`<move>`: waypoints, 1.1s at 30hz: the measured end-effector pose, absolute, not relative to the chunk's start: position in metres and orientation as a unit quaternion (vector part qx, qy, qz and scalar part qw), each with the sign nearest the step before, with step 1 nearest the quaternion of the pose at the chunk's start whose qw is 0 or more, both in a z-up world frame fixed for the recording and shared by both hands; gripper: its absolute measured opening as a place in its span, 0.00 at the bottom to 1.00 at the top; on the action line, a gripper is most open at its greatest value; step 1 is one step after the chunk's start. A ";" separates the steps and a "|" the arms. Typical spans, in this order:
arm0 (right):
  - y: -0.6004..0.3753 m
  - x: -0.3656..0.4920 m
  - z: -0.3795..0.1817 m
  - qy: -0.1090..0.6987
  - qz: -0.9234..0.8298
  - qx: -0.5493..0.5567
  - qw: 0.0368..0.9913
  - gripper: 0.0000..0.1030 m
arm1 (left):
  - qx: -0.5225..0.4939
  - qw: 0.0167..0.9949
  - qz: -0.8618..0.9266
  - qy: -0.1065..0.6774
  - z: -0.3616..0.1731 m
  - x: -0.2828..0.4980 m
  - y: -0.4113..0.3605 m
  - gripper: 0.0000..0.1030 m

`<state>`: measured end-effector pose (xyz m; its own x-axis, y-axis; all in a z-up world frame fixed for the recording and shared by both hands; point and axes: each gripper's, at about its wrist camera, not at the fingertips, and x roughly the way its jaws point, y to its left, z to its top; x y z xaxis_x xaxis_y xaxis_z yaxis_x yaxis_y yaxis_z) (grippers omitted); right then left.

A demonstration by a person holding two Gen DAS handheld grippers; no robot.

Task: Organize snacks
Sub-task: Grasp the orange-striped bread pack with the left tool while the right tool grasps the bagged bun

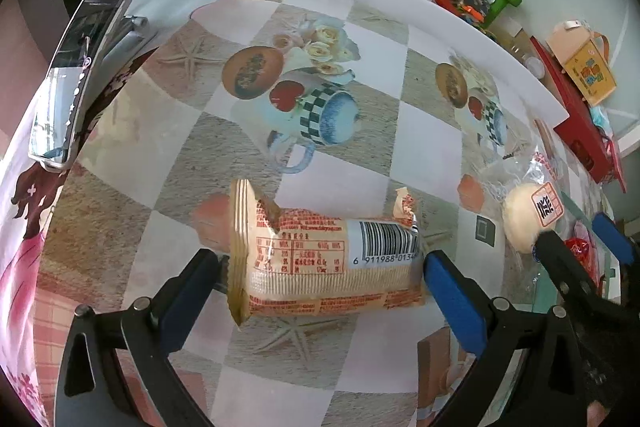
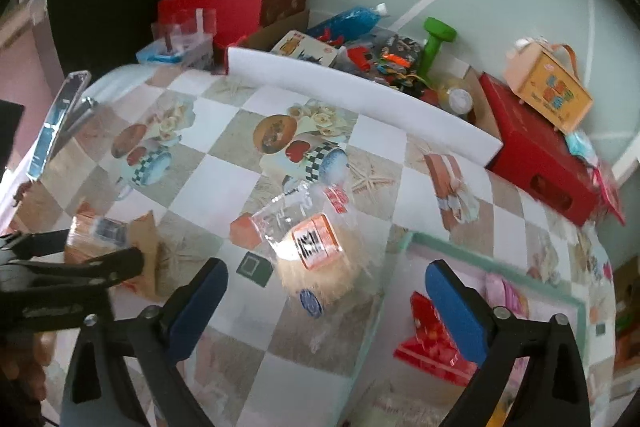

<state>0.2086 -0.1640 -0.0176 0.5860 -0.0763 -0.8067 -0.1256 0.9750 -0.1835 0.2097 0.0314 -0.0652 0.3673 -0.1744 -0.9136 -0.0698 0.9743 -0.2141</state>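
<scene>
A long orange-and-cream snack packet (image 1: 320, 259) with a barcode lies on the patterned tablecloth. My left gripper (image 1: 320, 275) is open with a finger at each end of it; contact cannot be told. A round pale bun in a clear wrapper (image 2: 320, 259) with an orange label lies to the right; it also shows in the left wrist view (image 1: 524, 215). My right gripper (image 2: 328, 291) is open, just before the bun. A green-rimmed tray (image 2: 496, 259) at the right holds a red packet (image 2: 432, 343) and a pink item (image 2: 508, 295).
A phone on a stand (image 1: 76, 71) is at the table's left edge. A white board (image 2: 360, 99) stands along the back, with toys, a green dumbbell (image 2: 436, 43), red boxes (image 2: 536, 151) and an orange carton (image 2: 548, 87) behind it.
</scene>
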 end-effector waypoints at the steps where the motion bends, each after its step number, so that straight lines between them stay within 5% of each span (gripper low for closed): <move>1: -0.162 0.213 -0.020 0.460 0.016 -0.115 0.880 0.92 | -0.109 0.819 -0.033 0.562 -0.066 0.211 0.033 0.99; 8: -0.151 0.229 -0.039 0.484 0.021 -0.139 0.864 0.88 | -0.101 0.819 -0.036 0.564 -0.065 0.211 0.024 0.99; 18: -0.149 0.222 -0.045 0.482 -0.003 -0.166 0.860 0.56 | -0.096 0.818 -0.037 0.566 -0.065 0.212 0.019 0.97; 33: -0.139 0.225 -0.052 0.487 -0.013 -0.198 0.850 0.58 | -0.078 0.818 -0.043 0.569 -0.066 0.212 0.009 0.91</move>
<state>0.2245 -0.1387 -0.0521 0.5246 -0.2161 -0.8235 -0.1706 0.9209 -0.3504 0.2125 0.0091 -0.0662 0.3498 -0.1594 -0.9232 -0.0176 0.9841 -0.1766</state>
